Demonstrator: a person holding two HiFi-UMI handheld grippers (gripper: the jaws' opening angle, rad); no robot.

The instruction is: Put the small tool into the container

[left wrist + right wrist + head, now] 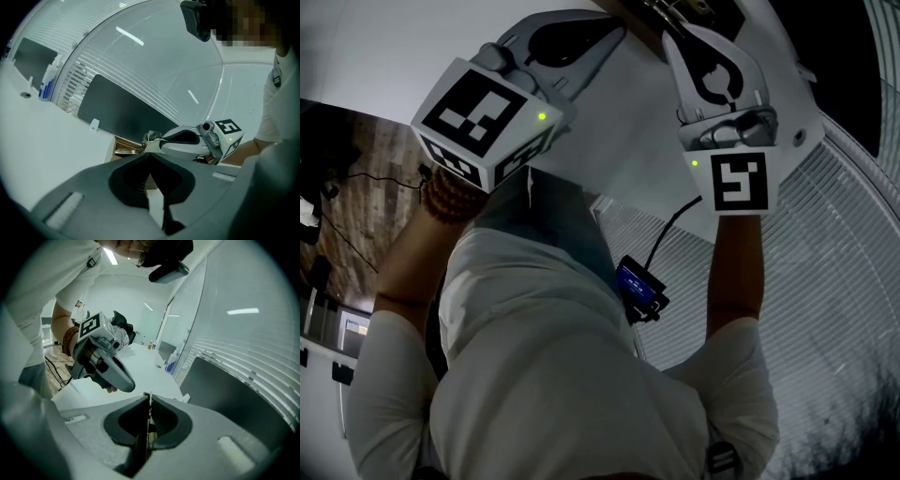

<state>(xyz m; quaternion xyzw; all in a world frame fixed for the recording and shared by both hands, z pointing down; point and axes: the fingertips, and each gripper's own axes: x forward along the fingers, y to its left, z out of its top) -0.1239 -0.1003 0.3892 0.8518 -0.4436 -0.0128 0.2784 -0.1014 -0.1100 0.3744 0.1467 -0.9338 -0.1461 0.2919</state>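
Left gripper (150,155): jaws pressed together, nothing between.
Right gripper (149,396): jaws pinching small tool (150,400).
Container (122,145): brown box, contents unclear.

The small tool (150,138) is a thin, shiny piece of silvery metal pinched between the closed jaws of the right gripper (149,398); in the right gripper view it shows edge-on as a narrow strip. In the left gripper view it juts from the jaw tips just above the container (123,149), a brown open-topped box standing on the white surface.
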